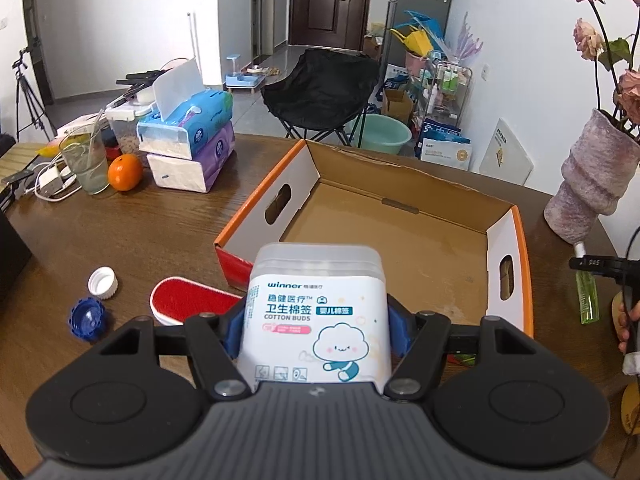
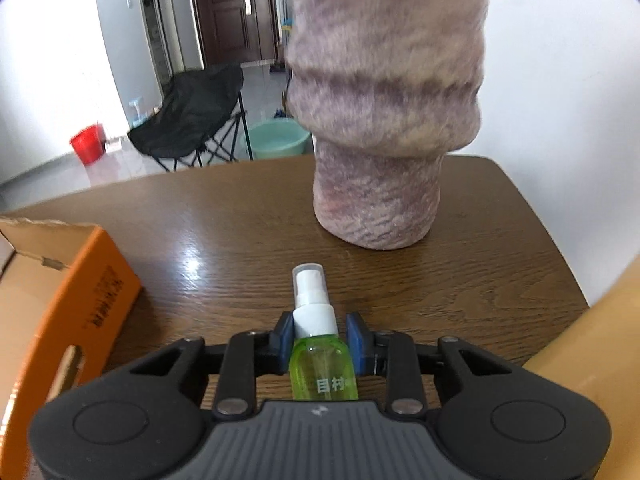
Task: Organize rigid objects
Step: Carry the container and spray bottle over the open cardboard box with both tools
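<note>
Tongs on the left (image 1: 316, 330) clamp the cotton buds box (image 1: 316, 312) before the open cardboard box (image 1: 516, 248). Right tongs (image 2: 320, 336) pinch the green spray bottle (image 2: 322, 364) above the desk (image 2: 224, 240). Its smooth round body could slip or twist.

An open orange-and-white cardboard box (image 1: 404, 216) sits in the middle of the brown wooden surface (image 1: 140, 232). Left of its near corner lie a red-faced white lint brush (image 1: 188, 300), a white bottle cap (image 1: 103, 282) and a blue ribbed cap (image 1: 87, 317). Farther back on the left, two stacked tissue packs (image 1: 192, 140) stand beside an orange fruit (image 1: 125, 173) and a clear drinking glass (image 1: 85, 164). Right of the box stands a fuzzy mauve vase (image 2: 380, 120). The white cotton-bud tub (image 1: 316, 312) hangs before the box's near wall, the green spray bottle (image 2: 322, 360) in front of the vase.
</note>
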`<state>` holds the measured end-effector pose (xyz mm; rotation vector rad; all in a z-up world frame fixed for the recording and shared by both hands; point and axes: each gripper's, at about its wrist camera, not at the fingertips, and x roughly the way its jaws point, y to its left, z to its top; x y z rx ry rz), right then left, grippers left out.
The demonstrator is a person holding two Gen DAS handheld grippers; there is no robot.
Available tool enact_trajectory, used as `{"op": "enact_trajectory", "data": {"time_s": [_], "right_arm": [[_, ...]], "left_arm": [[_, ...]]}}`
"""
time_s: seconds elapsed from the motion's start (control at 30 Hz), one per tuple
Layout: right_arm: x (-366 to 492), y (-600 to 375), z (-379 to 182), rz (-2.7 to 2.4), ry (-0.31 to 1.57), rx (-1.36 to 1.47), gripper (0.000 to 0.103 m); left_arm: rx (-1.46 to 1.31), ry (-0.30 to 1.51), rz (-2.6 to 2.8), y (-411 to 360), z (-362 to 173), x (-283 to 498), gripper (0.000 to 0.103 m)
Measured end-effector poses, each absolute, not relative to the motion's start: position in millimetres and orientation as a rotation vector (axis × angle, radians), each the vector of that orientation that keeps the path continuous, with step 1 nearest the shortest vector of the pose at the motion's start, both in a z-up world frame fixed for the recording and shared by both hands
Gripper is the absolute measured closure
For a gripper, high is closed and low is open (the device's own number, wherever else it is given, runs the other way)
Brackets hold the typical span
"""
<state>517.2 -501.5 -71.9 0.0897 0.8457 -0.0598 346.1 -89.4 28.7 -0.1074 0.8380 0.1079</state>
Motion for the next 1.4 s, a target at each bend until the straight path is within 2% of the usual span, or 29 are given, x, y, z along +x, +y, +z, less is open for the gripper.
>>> {"op": "enact_trajectory", "data": {"time_s": [0.2, 0.27, 0.43, 0.73, 0.87, 1.1, 1.4], "right_arm": [[490.7, -491.2, -54.4, -0.088, 0.786, 0.124, 0.077], [483.8, -485.6, -48.7, -0.099, 0.763, 0.128, 0.083], [459.2, -465.4, -36.0, -0.105, 0.699, 0.133, 0.083], [375.6, -432.1, -15.9, -0.073, 0.5, 0.096, 0.083], [326.5, -412.5, -0.2, -0.057, 0.438, 0.08, 0.083], [253.0, -375.4, 26.2, -0.017, 0.384, 0.065, 0.083], [197.2, -322.0, 27.9, 0.072, 0.369, 0.048, 0.083]], "left_arm": [[-0.073, 0.839, 0.047, -76.7, 25.0, 360.0, 0.037], [-0.065, 0.832, 0.025, -70.4, 24.1, 362.8, 0.037], [-0.043, 0.804, -0.009, -62.5, 19.8, 360.5, 0.037], [-0.003, 0.692, -0.035, -57.7, 9.2, 306.5, 0.037], [-0.019, 0.696, -0.051, -49.3, 5.0, 277.3, 0.037], [-0.031, 0.679, -0.053, -22.4, 9.6, 234.7, 0.037], [-0.023, 0.665, -0.063, -0.5, 16.9, 202.7, 0.037]]}}
